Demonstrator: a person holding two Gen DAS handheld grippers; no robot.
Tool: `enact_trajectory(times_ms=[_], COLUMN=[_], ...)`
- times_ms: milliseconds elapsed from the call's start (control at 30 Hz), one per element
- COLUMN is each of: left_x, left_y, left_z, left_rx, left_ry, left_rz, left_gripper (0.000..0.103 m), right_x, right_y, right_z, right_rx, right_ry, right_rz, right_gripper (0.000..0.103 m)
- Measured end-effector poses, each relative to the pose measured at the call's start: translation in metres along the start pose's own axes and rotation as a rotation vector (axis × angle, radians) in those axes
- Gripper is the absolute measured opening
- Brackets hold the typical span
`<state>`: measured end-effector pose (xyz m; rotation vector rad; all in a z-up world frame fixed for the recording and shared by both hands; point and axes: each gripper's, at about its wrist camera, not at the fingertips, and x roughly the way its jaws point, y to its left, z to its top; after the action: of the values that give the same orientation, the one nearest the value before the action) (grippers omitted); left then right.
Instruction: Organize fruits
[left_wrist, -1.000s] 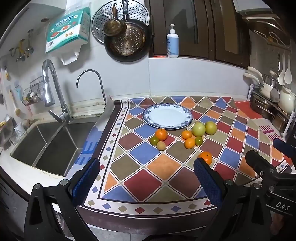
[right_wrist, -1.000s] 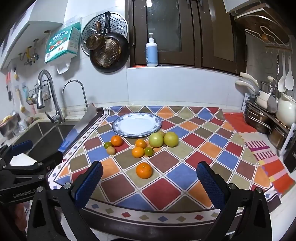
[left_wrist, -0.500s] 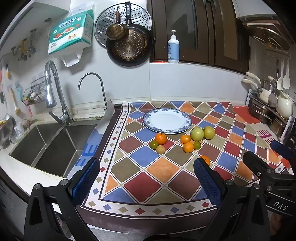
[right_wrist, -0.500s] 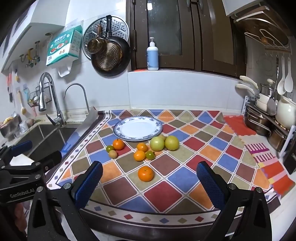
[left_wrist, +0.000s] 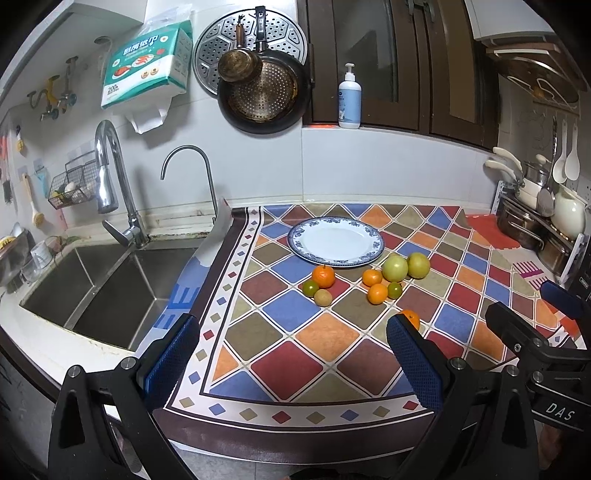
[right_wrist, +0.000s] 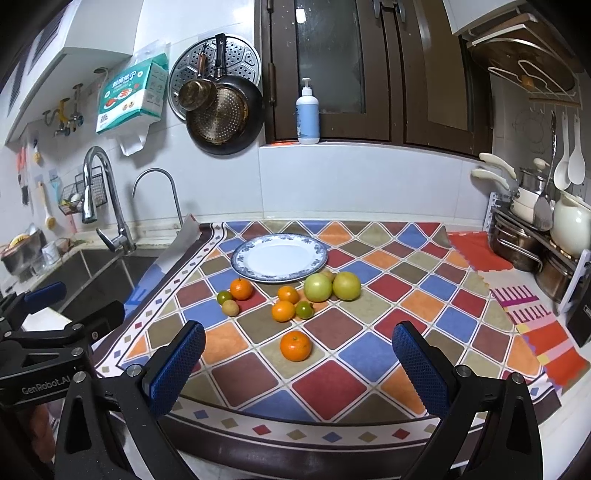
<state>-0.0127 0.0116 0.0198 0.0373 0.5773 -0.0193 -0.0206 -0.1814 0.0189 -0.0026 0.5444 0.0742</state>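
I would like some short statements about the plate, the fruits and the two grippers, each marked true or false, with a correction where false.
1. The plate holds no fruit. True.
2. The right gripper grips the lone orange. False: its jaws are open and hold nothing; the orange lies on the patterned mat.
3. The two large green fruits lie side by side, next to the plate's rim. True.
4. The left gripper is shut. False: it is open, holding nothing.
5. The pump bottle stands on the mat. False: it stands on the ledge above.
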Motion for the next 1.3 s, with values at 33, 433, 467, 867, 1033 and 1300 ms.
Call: enact_trajectory(times_ms=[33,433,467,867,1033,1300], left_x=[-0.0006,-0.0042,-0.0043,-0.0033,-0.0019,-0.0009], left_y=[0.0003,0.0005,0.0004,-0.0005,-0.0022,-0.0026], left_z=[-0.0005,-0.0001,-0.0002,-0.0012,-0.0011,-0.0016], left_rx=[-0.004,-0.023,-0.022,-0.020,-0.019,-0.020], left_ry=[0.001,-0.007,-0.006,-0.009,-0.011,-0.009], left_rz=[-0.003,-0.005,-0.007,-0.008,-0.005,-0.006], left_gripper=[0.103,0.103,0.103,0.103,0.103,0.103], right_x=[-0.0007,-0.0017,-0.0016,-0.0008,-0.0004,0.0029], right_y=[0.0001,0.0010,0.0010,-0.0001,-0.0004,-0.0005], right_z=[-0.0002,-0.0006,-0.0006,-0.0004,0.0000,0.0019], right_rx=[-0.001,-0.003,-0.004,-0.007,-0.007,-0.007], right_ry=[0.000,-0.002,-0.001,-0.002,-0.002,0.004], right_rz=[0.001,0.004,0.004,0.010,0.012,0.016], right_gripper=[0.102,0.102,0.102,0.102,0.102,0.102])
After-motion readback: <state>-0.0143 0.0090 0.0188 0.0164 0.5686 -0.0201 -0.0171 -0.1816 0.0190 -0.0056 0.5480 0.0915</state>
